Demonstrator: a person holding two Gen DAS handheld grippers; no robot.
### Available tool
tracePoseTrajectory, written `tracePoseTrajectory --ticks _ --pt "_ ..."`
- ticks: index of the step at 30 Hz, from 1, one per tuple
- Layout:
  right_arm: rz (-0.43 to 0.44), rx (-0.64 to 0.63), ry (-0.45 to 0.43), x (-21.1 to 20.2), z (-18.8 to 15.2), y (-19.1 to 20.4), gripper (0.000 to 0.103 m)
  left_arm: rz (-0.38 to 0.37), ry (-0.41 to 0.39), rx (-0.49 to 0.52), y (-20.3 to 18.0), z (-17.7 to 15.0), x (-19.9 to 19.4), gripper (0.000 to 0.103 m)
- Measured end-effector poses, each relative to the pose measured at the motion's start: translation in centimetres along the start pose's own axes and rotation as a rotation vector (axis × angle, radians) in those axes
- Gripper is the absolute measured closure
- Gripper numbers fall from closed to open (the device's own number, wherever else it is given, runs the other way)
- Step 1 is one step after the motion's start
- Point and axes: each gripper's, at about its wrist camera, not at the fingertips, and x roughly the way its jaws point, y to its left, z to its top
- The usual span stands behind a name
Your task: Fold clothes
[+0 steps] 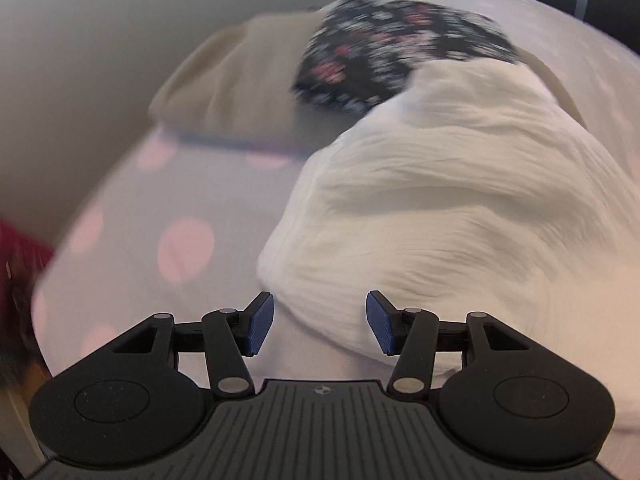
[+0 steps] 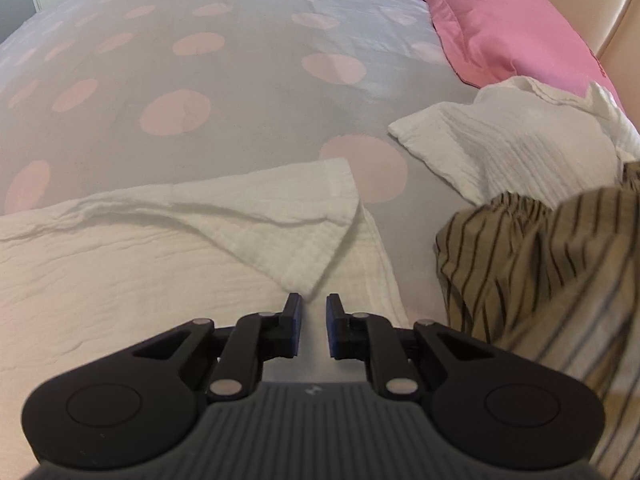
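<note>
Blur smears most of the left wrist view, so edges there are soft. Left gripper (image 1: 320,322) hangs with its jaws spread wide and nothing between them; its blue pads (image 1: 259,326) frame the near edge of a white crinkled garment (image 1: 460,216) heaped on the bedsheet (image 1: 192,216), pale with pink dots. Whether the pads touch the cloth cannot be told. Beyond the heap lies a dark floral garment (image 1: 384,48), its print streaked and its near-right part hidden by the white cloth. To its left sits a beige folded piece (image 1: 228,84), outline hazy. A dark red patch (image 1: 16,264) at the far left edge is cut off and cannot be identified. Right wrist view is sharp. Right gripper (image 2: 314,324) has its jaws drawn close with a narrow gap left, poised at the tip of a folded-over corner of the white garment (image 2: 160,256) spread flat on the near left of the sheet; no cloth shows between the pads, though the corner tip sits just beyond them. A second white cloth (image 2: 516,140) lies to the right, partly covered by a tan striped garment (image 2: 532,256) that runs out of the picture at right. A pink pillow (image 2: 500,20) lies far right, cut off by the edge.
</note>
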Motion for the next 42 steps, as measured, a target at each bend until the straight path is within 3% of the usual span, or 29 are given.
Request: tracePoseTrajectory --ticks 6,9,10,11,15,19,23,31,37,42 --pt "-0.049 0.004 -0.033 1.8 3.4 0.5 0.088 -0.095 0.136 -0.219 2.0 -1.2 2.5 0.054" --pt "-0.071 0.069 -0.144 0.7 4.8 0.3 0.087 -0.147 0.149 -0.285 2.0 -1.4 3.4 0.054" --pt "-0.067 0.103 -0.179 0.0 5.2 0.1 0.081 -0.168 0.145 -0.312 2.1 -1.3 3.6 0.054" --pt "-0.041 0.131 -0.178 -0.4 5.4 -0.2 0.072 -0.191 0.144 -0.34 2.2 -1.3 3.8 0.054" --pt "0.027 0.156 -0.164 -2.7 4.5 -0.6 0.071 -0.241 0.142 -0.421 2.2 -1.4 4.5 0.053" --pt "0.148 0.235 -0.129 -5.6 0.9 -2.0 0.063 -0.255 0.125 -0.477 2.4 -2.0 4.6 0.053" --pt "0.229 0.342 -0.078 -7.6 -3.5 -3.4 0.055 -0.257 0.114 -0.488 2.2 -2.1 4.2 0.055" --pt "0.277 0.501 0.0 -7.9 -9.3 -4.8 0.054 -0.218 0.121 -0.457 1.0 -2.2 3.4 0.061" --pt "0.239 0.589 0.046 -4.9 -10.8 -5.3 0.054 -0.21 0.128 -0.471 0.9 -2.4 3.0 0.061" --pt "0.246 0.645 0.023 -3.3 -10.5 -5.9 0.053 -0.191 0.121 -0.467 0.4 -1.5 3.2 0.061"
